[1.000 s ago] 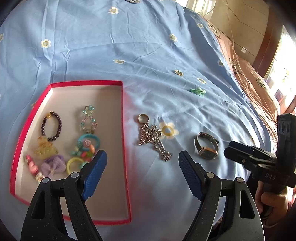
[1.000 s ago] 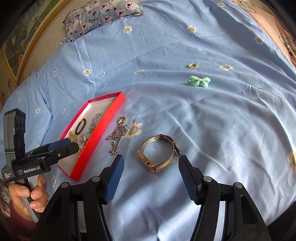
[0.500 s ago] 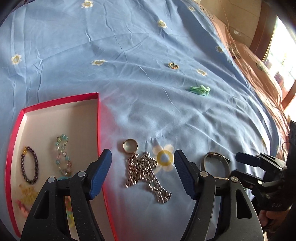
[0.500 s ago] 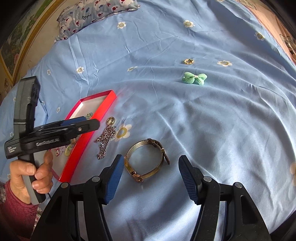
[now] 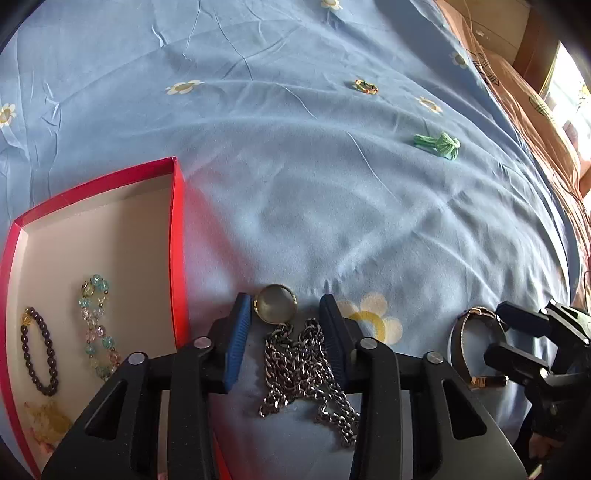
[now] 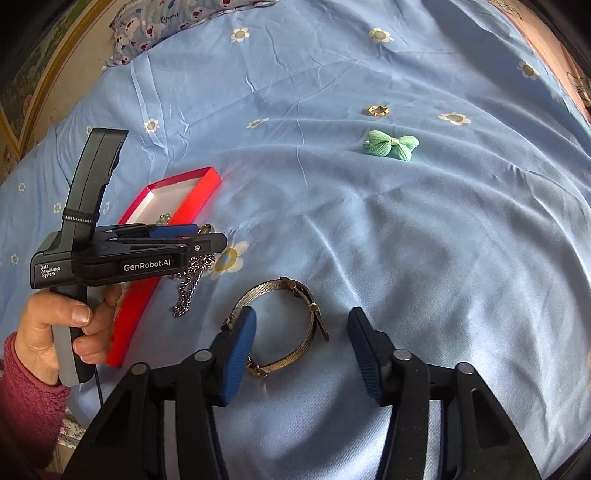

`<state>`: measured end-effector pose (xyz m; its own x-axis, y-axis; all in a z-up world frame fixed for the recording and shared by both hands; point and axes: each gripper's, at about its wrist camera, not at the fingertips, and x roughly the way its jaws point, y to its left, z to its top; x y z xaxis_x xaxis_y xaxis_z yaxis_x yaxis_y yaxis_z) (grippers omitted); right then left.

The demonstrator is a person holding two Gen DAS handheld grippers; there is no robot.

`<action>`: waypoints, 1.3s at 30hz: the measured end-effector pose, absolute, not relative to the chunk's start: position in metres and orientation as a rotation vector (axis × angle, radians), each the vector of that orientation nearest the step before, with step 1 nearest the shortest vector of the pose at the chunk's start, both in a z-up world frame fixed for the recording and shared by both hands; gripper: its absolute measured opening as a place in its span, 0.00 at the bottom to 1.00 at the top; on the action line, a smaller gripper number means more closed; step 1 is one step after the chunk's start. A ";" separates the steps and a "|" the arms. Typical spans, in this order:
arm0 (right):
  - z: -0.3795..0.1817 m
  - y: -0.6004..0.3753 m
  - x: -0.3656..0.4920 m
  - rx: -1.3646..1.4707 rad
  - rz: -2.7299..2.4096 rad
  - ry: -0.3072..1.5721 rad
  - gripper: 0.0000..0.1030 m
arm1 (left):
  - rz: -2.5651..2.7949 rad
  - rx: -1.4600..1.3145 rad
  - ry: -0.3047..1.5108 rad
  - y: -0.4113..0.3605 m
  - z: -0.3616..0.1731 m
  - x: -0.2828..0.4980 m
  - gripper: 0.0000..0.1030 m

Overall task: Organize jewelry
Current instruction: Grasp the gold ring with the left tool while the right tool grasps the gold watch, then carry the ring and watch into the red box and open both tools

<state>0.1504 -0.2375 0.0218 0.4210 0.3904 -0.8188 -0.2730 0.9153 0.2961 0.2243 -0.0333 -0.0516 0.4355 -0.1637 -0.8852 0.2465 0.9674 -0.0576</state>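
A silver chain necklace [image 5: 303, 365] with a round gold pendant [image 5: 275, 303] lies on the blue bedsheet, right of the red box [image 5: 178, 236]. My left gripper [image 5: 286, 325] is open, its blue pads on either side of the chain, not closed on it. It also shows in the right wrist view [image 6: 192, 236]. A mesh-band watch [image 6: 280, 325] lies in front of my right gripper [image 6: 301, 347], which is open with the left pad over the band's edge. The watch also shows in the left wrist view [image 5: 476, 343].
The box holds a dark bead bracelet [image 5: 38, 354], a pastel bead bracelet [image 5: 96, 328] and other pieces. A green bow [image 6: 391, 144] and a small gold ring [image 6: 378, 110] lie farther out on the sheet. A patterned pillow [image 6: 177, 18] is at the far end.
My left gripper has moved forward and down over the chain and its jaws have narrowed around it. My right gripper has moved closer to the watch.
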 end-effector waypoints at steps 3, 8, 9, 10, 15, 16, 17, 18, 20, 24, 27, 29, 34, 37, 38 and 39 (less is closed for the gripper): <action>0.019 -0.234 0.153 0.092 0.402 1.062 0.21 | -0.270 0.084 1.090 -0.032 -0.052 0.225 0.21; 0.019 -0.236 0.151 0.089 0.391 1.050 0.05 | -0.276 0.057 1.054 -0.027 -0.045 0.219 0.20; 0.020 -0.237 0.149 0.088 0.393 1.046 0.05 | -0.276 0.053 1.044 -0.026 -0.043 0.216 0.20; 0.021 -0.237 0.149 0.091 0.396 1.043 0.05 | -0.275 0.048 1.038 -0.025 -0.041 0.215 0.20; 0.033 -0.238 0.142 0.113 0.419 1.017 0.05 | -0.285 0.008 0.997 -0.018 -0.025 0.197 0.20; 0.036 -0.237 0.141 0.115 0.423 1.009 0.05 | -0.286 0.003 0.991 -0.016 -0.023 0.194 0.20; 0.039 -0.237 0.140 0.119 0.427 1.001 0.05 | -0.286 -0.006 0.982 -0.014 -0.019 0.190 0.20; 0.042 -0.236 0.139 0.123 0.431 0.995 0.05 | -0.284 -0.017 0.971 -0.012 -0.015 0.185 0.20; 0.049 -0.234 0.138 0.130 0.441 0.979 0.05 | -0.284 -0.039 0.959 -0.007 -0.009 0.178 0.20; 0.060 -0.227 0.137 0.130 0.462 0.958 0.05 | -0.275 -0.073 0.942 0.002 -0.001 0.164 0.20; 0.064 -0.221 0.137 0.129 0.476 0.948 0.05 | -0.261 -0.093 0.934 0.010 0.002 0.154 0.20; 0.066 -0.216 0.137 0.126 0.487 0.946 0.05 | -0.254 -0.102 0.928 0.015 0.004 0.147 0.20; 0.068 -0.205 0.137 0.121 0.511 0.946 0.05 | -0.233 -0.122 0.907 0.028 0.011 0.133 0.20; 0.069 -0.199 0.137 0.116 0.522 0.944 0.05 | -0.224 -0.138 0.897 0.036 0.015 0.127 0.20; 0.070 -0.197 0.137 0.114 0.526 0.942 0.05 | -0.221 -0.144 0.893 0.039 0.016 0.124 0.20; 0.071 -0.195 0.137 0.112 0.529 0.941 0.05 | -0.217 -0.146 0.889 0.041 0.017 0.122 0.20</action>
<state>0.1369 -0.1952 0.0706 0.4726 0.4788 -0.7399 -0.3834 0.8676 0.3165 0.1218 0.0408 0.0167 0.6101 -0.2474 -0.7527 0.1264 0.9682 -0.2158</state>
